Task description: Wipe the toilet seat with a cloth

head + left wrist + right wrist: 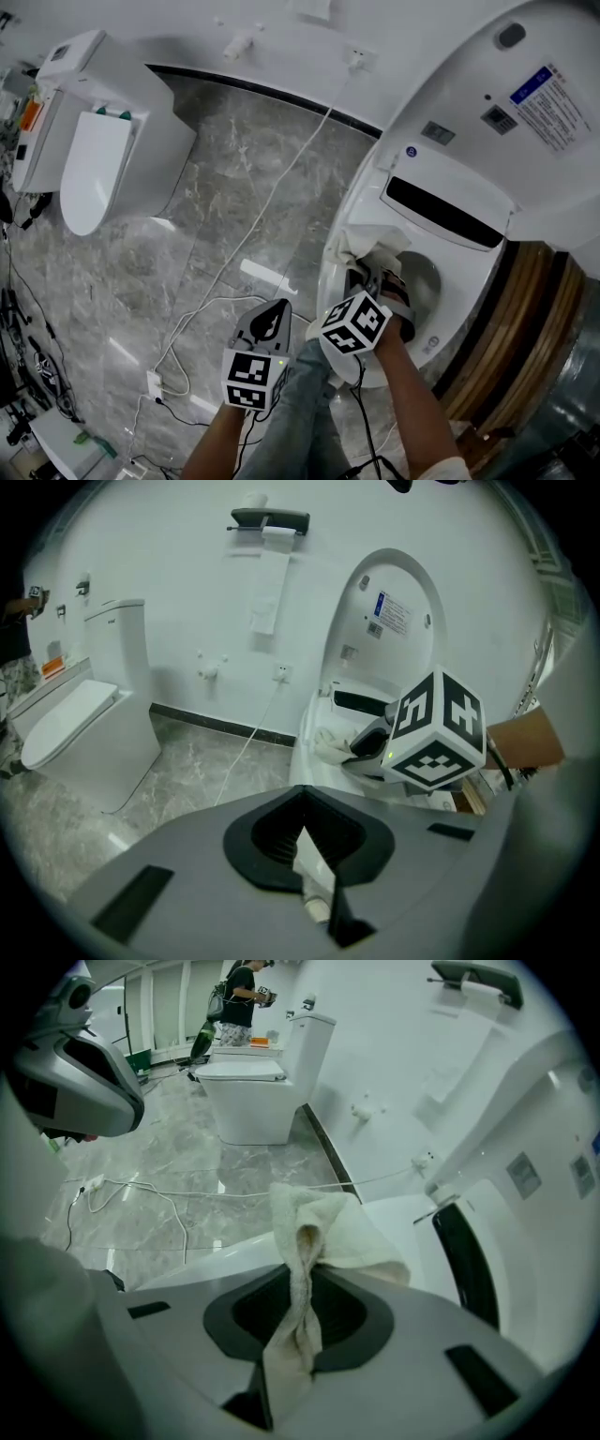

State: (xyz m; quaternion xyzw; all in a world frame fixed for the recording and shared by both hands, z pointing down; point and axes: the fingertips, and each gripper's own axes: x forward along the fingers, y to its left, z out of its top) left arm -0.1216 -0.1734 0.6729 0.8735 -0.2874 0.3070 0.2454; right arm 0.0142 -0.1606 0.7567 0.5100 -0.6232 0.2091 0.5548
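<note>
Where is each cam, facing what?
Head view: on the head, steeply down on the toilet seat; both forearms, left gripper, right gripper.
Left gripper view: on the left gripper, toward the toilet seat; own shut jaws.
Right gripper view: on the right gripper, down at the toilet seat; jaws shut on the cloth.
Shared: all show the cloth.

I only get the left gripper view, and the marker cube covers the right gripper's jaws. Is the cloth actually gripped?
Observer: Yes. The right gripper view shows the right gripper shut on the cloth, a bunched strand pinched between its jaws.
Operator: Which part of the toilet is the cloth on?
Observer: In the head view it lies on the toilet seat, at the back of the ring, near the black strip under the raised lid.
Operator: Is my left gripper touching the toilet?
Observer: No. In the head view the left gripper hangs beside the bowl, apart from it.
</note>
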